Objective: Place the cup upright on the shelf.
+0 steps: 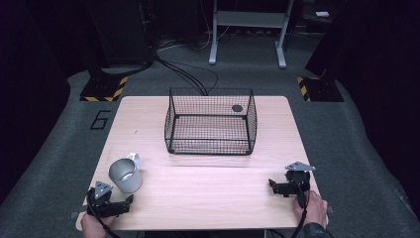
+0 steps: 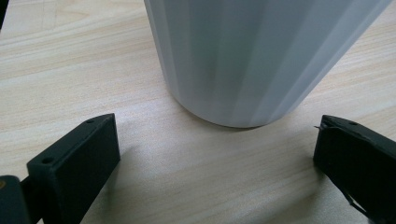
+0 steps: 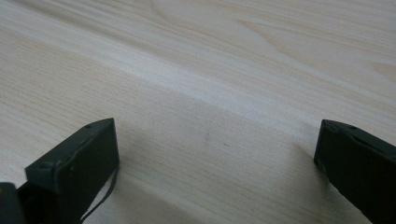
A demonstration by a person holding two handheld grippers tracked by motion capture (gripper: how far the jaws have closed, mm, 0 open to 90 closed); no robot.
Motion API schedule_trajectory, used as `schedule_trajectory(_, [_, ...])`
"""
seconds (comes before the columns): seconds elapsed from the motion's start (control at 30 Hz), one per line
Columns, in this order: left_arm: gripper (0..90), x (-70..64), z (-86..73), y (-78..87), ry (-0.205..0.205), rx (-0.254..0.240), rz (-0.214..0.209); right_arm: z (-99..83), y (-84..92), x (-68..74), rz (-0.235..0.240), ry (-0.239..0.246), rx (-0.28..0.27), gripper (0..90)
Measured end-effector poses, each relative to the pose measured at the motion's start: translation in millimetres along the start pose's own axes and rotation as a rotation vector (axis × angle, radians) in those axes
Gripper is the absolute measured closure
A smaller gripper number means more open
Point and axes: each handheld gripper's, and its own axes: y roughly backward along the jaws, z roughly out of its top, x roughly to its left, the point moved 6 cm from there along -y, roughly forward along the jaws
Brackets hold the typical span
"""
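Observation:
A grey metal mug (image 1: 126, 174) with a white handle stands upright near the table's front left. In the left gripper view the mug (image 2: 247, 56) rises just beyond the jaws, apart from them. My left gripper (image 1: 128, 201) lies at the front left corner, open, with nothing between its jaws (image 2: 217, 158). My right gripper (image 1: 272, 186) rests near the front right edge, held by a hand (image 1: 312, 208). It too is open, with bare wood between its jaws (image 3: 217, 154). A black wire basket (image 1: 210, 126) stands at the middle back of the table.
The wooden table (image 1: 208, 183) has a wide bare stretch between the two grippers. A small dark disc (image 1: 237, 108) shows at the basket's back right. Beyond the table lie cables (image 1: 188, 74), a metal frame (image 1: 247, 29) and striped floor plates (image 1: 104, 89).

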Motion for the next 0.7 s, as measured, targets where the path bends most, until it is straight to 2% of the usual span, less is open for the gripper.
schedule_trajectory(0.47, [0.3,-0.2,-0.2,0.7,-0.004,0.006,-0.002,0.3,-0.3,-0.4,0.006,0.008,0.002,0.0])
schedule_trajectory(0.7, [0.0,0.6,0.3,2.8,-0.017,0.036,-0.015,0.8,-0.8,-1.2,0.011,0.022,0.001,0.0])
